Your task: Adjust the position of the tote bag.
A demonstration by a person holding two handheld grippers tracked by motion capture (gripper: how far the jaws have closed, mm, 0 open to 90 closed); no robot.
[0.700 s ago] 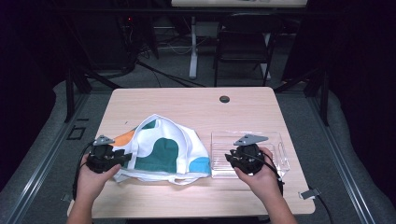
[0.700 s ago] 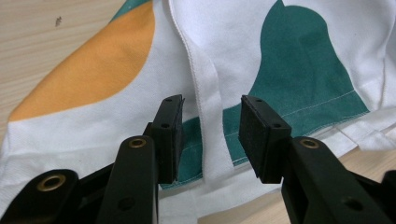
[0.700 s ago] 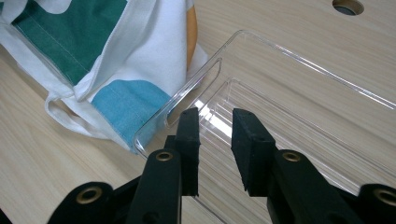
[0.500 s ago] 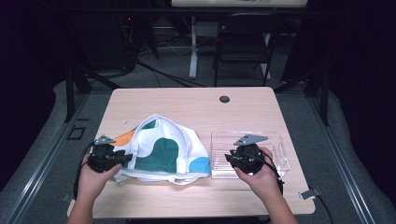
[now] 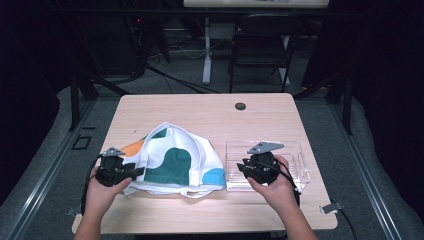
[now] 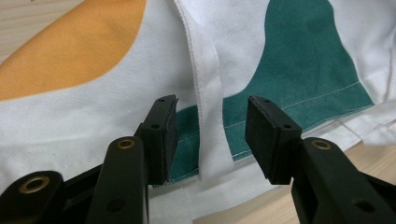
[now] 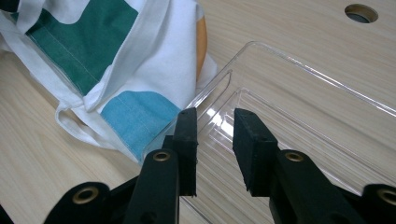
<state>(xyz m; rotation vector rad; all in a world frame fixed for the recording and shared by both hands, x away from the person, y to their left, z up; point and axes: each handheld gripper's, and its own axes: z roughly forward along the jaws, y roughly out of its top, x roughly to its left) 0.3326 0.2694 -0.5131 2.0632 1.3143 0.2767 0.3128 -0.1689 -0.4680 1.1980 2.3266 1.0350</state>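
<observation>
A white cloth bag (image 5: pixel 175 162) with green, orange and blue patches lies flat on the wooden table, left of centre. My left gripper (image 5: pixel 136 173) sits at its left edge. In the left gripper view the left gripper (image 6: pixel 212 116) is open, and a white strap (image 6: pixel 208 88) of the bag (image 6: pixel 303 60) runs between the pads without being pressed. To the right of the bag lies a clear plastic tray (image 5: pixel 300 160). My right gripper (image 5: pixel 248 166) hovers over its left part. Seen in its own view, the right gripper (image 7: pixel 215 121) is open, its jaws astride the left rim of the tray (image 7: pixel 327 107), beside the bag (image 7: pixel 140 60).
A round cable hole (image 5: pixel 240 106) sits near the table's far edge, also in the right gripper view as the hole (image 7: pixel 360 13). Bare wood (image 5: pixel 200 112) spreads behind the bag and tray. A dark chair (image 5: pixel 262 45) stands beyond the table.
</observation>
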